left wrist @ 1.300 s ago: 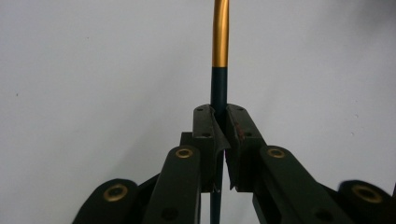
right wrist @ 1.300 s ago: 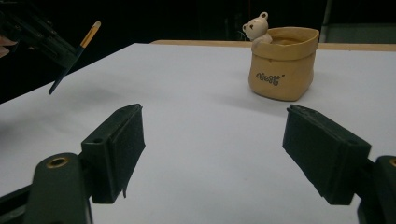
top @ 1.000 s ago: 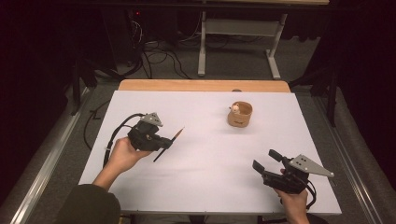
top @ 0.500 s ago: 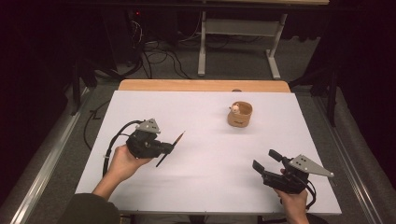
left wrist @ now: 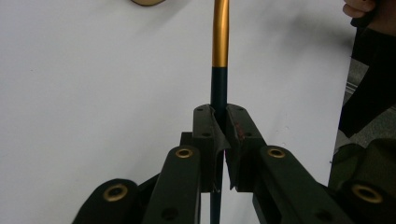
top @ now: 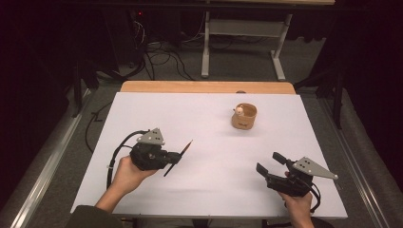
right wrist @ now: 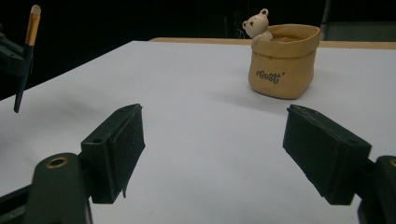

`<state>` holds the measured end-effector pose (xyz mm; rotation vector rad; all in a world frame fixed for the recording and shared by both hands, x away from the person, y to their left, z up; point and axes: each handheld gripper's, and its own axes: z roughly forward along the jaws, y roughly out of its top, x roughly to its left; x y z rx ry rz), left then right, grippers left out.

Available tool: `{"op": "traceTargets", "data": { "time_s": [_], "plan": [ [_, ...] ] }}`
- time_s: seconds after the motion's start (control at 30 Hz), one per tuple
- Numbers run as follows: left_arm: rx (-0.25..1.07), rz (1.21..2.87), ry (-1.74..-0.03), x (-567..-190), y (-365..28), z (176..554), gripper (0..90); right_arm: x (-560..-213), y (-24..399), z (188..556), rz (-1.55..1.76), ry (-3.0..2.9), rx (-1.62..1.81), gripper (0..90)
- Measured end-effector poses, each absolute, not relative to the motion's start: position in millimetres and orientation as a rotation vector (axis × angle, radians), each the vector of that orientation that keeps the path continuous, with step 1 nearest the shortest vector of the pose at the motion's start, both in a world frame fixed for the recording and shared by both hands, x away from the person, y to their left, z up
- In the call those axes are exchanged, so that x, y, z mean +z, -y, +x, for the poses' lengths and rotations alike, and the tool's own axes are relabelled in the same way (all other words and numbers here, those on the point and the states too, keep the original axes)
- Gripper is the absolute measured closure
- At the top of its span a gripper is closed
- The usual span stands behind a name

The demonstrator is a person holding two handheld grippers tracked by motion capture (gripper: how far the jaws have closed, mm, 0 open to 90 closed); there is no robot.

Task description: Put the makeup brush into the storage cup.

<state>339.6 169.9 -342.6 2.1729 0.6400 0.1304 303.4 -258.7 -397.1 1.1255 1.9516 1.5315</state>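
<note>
The left claw (top: pixel 167 158) is clamped on a brush (top: pixel 179 157), likely bound for the pot (top: pixel 244 116); the right claw (top: pixel 272 165) rests apart, empty.

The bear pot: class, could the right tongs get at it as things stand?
Probably yes. The right tongs stand open and hold nothing, and bare white table lies between them and the bear pot; the left tongs, shut on the brush, are off to the side.

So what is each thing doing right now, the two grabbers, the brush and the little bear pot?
Left gripper: fingers shut on the brush.
Brush: clamped by its dark handle, gold part sticking out past the fingers, lifted off the table.
Right gripper: fingers wide open, holding nothing.
Bear pot: upright on the white table, top open, untouched.
</note>
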Motion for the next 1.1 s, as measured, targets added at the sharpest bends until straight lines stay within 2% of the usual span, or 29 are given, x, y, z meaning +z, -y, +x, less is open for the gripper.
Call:
{"op": "traceTargets", "data": {
  "time_s": [1.1],
  "plan": [
    [0.121, 2.057, -0.509, -357, -142, 319, 83.3, -399, 245, 306, 1.037, -2.084, 1.554, 24.5]
  ]
}}
